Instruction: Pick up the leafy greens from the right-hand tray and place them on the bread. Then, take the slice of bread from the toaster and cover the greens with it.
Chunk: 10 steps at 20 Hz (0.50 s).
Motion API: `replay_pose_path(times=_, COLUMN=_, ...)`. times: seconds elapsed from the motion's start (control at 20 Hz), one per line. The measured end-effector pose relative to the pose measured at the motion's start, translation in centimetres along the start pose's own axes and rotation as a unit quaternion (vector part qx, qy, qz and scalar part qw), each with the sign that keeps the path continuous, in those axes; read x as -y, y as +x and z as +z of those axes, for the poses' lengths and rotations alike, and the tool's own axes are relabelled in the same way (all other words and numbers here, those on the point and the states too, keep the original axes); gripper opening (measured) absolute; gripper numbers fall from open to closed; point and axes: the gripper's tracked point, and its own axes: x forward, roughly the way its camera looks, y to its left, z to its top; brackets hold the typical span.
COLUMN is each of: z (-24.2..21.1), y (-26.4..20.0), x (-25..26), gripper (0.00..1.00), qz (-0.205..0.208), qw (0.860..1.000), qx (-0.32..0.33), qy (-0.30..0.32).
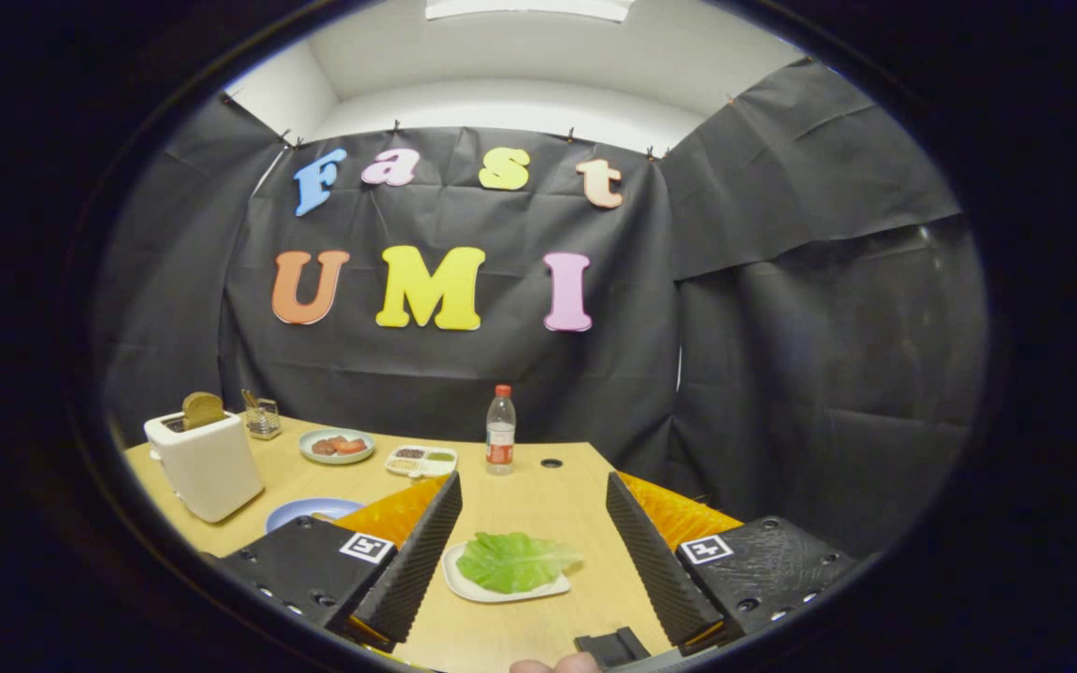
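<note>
Gripper [534, 537] spread wide, ribbed black fingers [426, 551] flanking crinkled leafy greens [512, 561] on flat white tray [464, 581], bare wooden table [538, 491] beyond, round bread slice [203, 408] upright in white toaster [207, 463].

Green leafy greens [512, 561] on a white tray [464, 581], white toaster [206, 463], red-capped bottle [500, 432], black ribbed claw [534, 537].

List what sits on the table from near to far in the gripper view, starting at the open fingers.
Gripper open, leafy greens on their white tray between the fingers → blue plate → toaster holding a bread slice → compartment dish → water bottle.
</note>
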Motion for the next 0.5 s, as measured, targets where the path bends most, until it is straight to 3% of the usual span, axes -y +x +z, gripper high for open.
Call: replay_pose_path(times=0.5, z=-6.3, y=5.0, x=1.6, gripper=0.95, qz=0.009, qw=0.991, qx=-0.104, qy=0.089)
